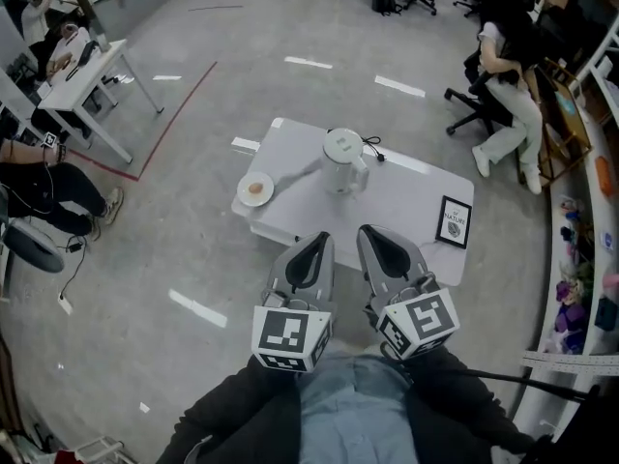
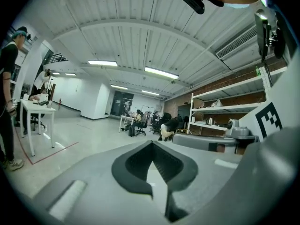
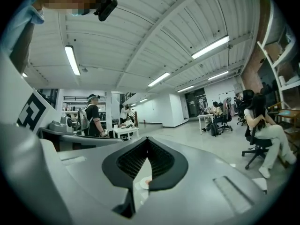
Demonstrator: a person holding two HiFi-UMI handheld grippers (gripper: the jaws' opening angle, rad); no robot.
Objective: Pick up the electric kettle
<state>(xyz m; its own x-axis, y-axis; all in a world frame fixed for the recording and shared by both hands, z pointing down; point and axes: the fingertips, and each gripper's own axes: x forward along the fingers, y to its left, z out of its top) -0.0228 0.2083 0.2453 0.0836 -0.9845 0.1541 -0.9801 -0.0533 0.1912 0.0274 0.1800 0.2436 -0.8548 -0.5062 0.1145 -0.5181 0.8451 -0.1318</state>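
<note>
Grey left gripper (image 1: 320,239) and right gripper (image 1: 371,231) are held shut, empty.
White plastic electric kettle (image 1: 343,160): its base is hidden by its body.

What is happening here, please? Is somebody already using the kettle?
Not yet. A person holds the left gripper and right gripper side by side before a white table, both shut and empty. The electric kettle stands upright on the table, untouched. A small plate lies to its left, a framed card near the right edge.
</note>
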